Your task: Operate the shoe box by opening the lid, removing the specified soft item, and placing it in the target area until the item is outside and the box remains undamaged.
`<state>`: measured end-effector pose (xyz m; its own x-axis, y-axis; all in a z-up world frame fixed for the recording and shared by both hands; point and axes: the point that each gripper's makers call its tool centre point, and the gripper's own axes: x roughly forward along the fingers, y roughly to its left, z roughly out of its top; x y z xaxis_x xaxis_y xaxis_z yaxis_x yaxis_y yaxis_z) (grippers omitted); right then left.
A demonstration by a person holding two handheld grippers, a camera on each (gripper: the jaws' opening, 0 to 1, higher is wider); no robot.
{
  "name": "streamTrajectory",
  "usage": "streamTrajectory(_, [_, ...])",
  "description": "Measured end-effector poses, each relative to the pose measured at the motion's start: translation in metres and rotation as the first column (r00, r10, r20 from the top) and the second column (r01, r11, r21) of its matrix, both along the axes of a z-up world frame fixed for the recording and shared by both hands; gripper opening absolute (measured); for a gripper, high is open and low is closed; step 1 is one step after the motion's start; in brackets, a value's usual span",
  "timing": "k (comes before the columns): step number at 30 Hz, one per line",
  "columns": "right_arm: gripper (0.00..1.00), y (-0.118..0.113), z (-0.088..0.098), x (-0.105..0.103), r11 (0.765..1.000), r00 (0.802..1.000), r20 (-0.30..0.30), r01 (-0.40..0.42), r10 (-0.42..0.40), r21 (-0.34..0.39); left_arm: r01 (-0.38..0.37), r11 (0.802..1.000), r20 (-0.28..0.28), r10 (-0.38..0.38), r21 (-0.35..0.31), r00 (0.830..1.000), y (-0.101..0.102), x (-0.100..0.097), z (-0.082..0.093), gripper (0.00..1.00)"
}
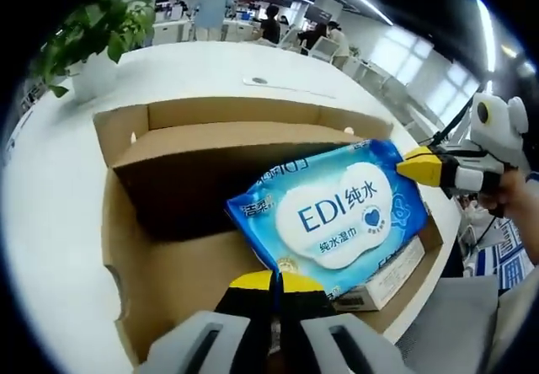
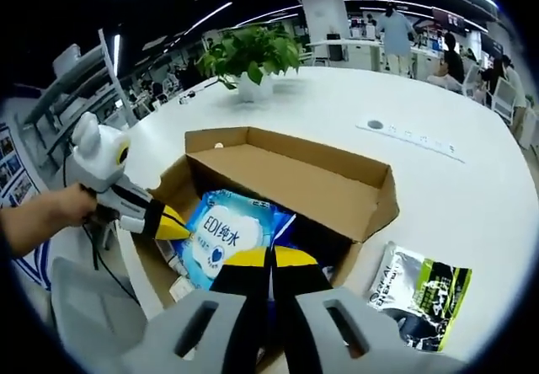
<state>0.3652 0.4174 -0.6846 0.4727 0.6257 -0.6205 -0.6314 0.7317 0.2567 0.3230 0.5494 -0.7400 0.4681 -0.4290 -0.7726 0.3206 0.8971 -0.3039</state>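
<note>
An open brown cardboard shoe box lies on a white round table, its lid folded back. A blue pack of wet wipes marked "EDI" hangs tilted over the box's inside. My left gripper is shut on the pack's near edge, yellow tips pressed together. My right gripper grips the pack's opposite corner, its jaws closed on the wrapper. A person's hand holds each gripper.
A white carton lies in the box under the pack. A black, green and white pouch lies on the table beside the box. A potted plant stands further back. People and desks fill the room behind.
</note>
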Motion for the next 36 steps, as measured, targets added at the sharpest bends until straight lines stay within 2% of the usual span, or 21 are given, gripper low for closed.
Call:
streamTrajectory(8, [0.00,-0.009,0.010,-0.001,0.999,1.000,-0.001,0.021,-0.021,0.028,0.007,1.000,0.026,-0.007,-0.009,1.000,-0.005,-0.001,0.022,0.00])
streamTrajectory(21, [0.00,-0.048,0.031,0.006,0.991,0.994,-0.011,0.106,-0.106,0.085,0.044,0.998,0.072,-0.041,-0.049,0.997,-0.044,0.002,0.060,0.00])
streamTrajectory(24, [0.00,-0.062,0.033,0.010,0.983,0.989,-0.037,0.144,-0.141,0.116,0.059,0.997,0.088,-0.054,-0.056,0.995,-0.055,0.005,0.065,0.00])
streamTrajectory(36, [0.00,-0.111,0.036,0.015,0.972,0.976,-0.031,0.218,-0.216,0.088,0.125,0.988,0.095,-0.117,-0.089,0.989,-0.104,0.016,0.069,0.00])
